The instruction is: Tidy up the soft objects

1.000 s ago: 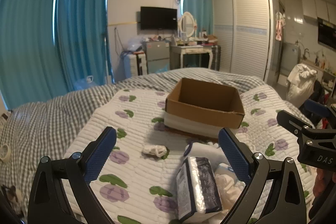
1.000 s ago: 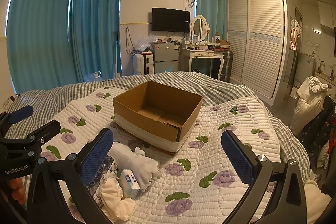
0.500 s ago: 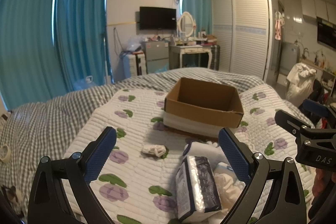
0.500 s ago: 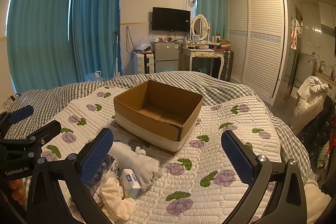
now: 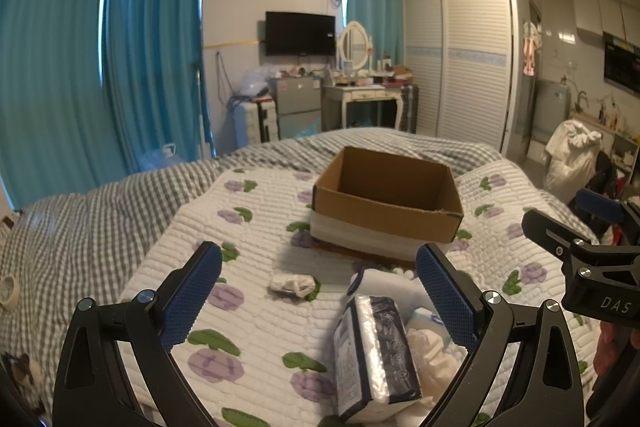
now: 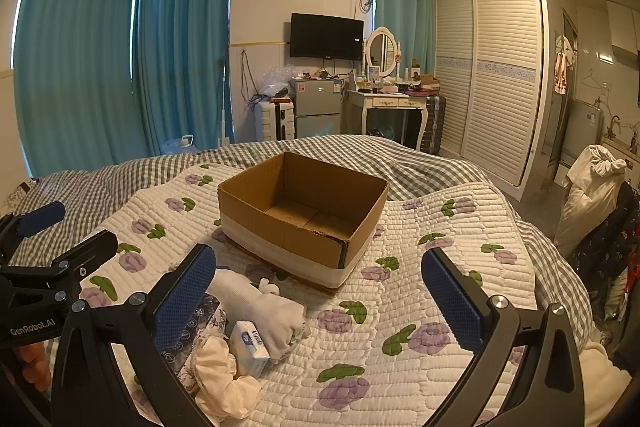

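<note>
An open, empty cardboard box [image 5: 386,201] stands on the flowered quilt [image 5: 256,311]; it also shows in the right wrist view [image 6: 304,215]. In front of it lies a pile of soft things: a dark tissue pack [image 5: 374,353], a rolled white cloth [image 6: 256,307], a small blue-white tissue pack [image 6: 250,345], a cream cloth [image 6: 222,383]. A small white crumpled piece [image 5: 292,283] lies apart to the left. My left gripper [image 5: 318,291] is open above the pile. My right gripper [image 6: 318,291] is open and empty, to the right of the pile.
The quilt lies on a grey checked bed cover [image 5: 80,227]. Beyond the bed stand a dressing table [image 6: 394,107], a small fridge [image 6: 316,107], a wardrobe [image 6: 492,79] and teal curtains. A white bag [image 6: 592,187] hangs at the right.
Both grippers stay open and almost still. The view has shifted only slightly; nothing on the quilt has moved.
</note>
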`<state>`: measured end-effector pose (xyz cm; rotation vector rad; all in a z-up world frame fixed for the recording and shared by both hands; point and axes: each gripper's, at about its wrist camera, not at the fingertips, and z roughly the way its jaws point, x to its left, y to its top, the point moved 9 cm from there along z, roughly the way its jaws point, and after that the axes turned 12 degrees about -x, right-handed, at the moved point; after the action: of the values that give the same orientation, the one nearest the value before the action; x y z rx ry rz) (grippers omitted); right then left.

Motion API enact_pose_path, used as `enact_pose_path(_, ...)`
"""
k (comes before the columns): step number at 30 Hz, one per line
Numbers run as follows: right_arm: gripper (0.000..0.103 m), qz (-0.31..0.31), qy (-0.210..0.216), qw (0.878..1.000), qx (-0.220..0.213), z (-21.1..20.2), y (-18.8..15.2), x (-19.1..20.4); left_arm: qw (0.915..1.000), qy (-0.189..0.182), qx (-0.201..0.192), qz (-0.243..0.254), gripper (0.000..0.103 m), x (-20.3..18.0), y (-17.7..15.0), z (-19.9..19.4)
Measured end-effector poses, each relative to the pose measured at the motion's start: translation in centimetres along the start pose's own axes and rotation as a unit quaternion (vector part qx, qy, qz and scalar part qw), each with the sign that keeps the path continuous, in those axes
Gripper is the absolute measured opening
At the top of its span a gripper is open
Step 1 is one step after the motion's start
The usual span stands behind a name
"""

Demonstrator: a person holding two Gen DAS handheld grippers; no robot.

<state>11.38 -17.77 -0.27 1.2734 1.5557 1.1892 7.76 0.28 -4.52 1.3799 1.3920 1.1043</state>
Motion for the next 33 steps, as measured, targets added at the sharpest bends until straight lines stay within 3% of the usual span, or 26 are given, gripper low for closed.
enact_pose_path(33, 0.103, -0.004, 0.002, 1.000, -0.010, -1.0, 1.3, 0.5, 1.0000, -0.002, -0.008, 0.002, 0.098, -0.4, 1.6, -1.3)
